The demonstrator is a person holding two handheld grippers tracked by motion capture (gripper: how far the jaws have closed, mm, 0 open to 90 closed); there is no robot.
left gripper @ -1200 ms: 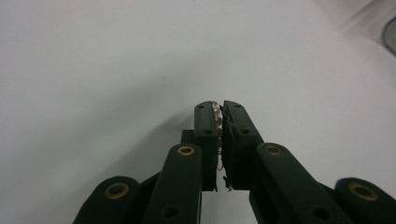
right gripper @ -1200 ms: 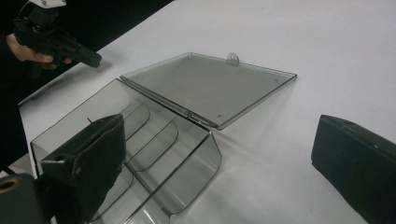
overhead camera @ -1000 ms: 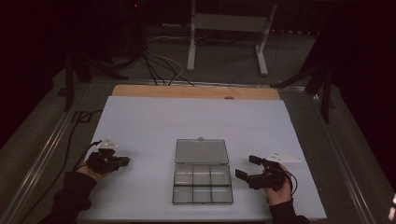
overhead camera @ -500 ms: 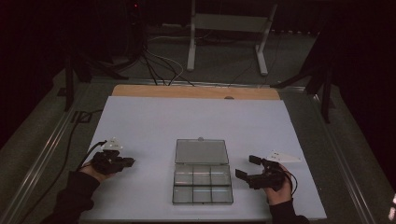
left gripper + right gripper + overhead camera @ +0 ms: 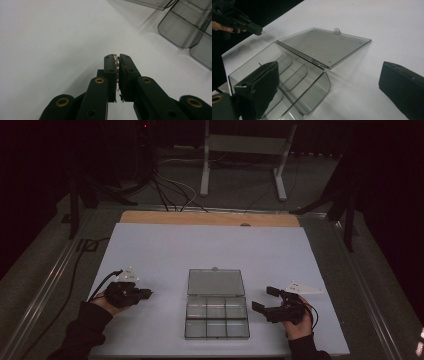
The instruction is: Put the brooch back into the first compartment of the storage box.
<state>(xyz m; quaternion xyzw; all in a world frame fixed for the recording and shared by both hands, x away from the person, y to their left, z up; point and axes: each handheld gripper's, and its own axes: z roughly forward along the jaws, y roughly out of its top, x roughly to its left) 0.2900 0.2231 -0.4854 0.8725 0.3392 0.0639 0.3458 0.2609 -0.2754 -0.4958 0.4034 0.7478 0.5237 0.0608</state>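
A clear smoky-grey plastic compartment box (image 5: 217, 315) is seen lying on the white table sheet (image 5: 165, 245), its flat hinged lid (image 5: 215, 282) thrown fully open and laid flat on the sheet on the far side of the box. The compartments, six by the count in the high view, are separated by curved dividers.

To the left of the box, apart from it, the left gripper (image 5: 146, 293) is held in a hand (image 5: 106, 302) with a dark sleeve, the forearm entering from the bottom edge and the tool pointed level toward the box. Its black jaws are seen pressed nearly together in the left gripper view, and a small pale, beaded or twisted piece (image 5: 116, 60) is pinched between the pads (image 5: 110, 65); what the piece is cannot be told. The tip is held just above the sheet, short of the box's left wall.

To the right of the box, the right gripper (image 5: 265, 300) is gripped by the other hand (image 5: 298, 324), angled toward the box's right wall. Its jaws are spread wide, with nothing between them, and the near corner of the box is seen past them in the right gripper view.
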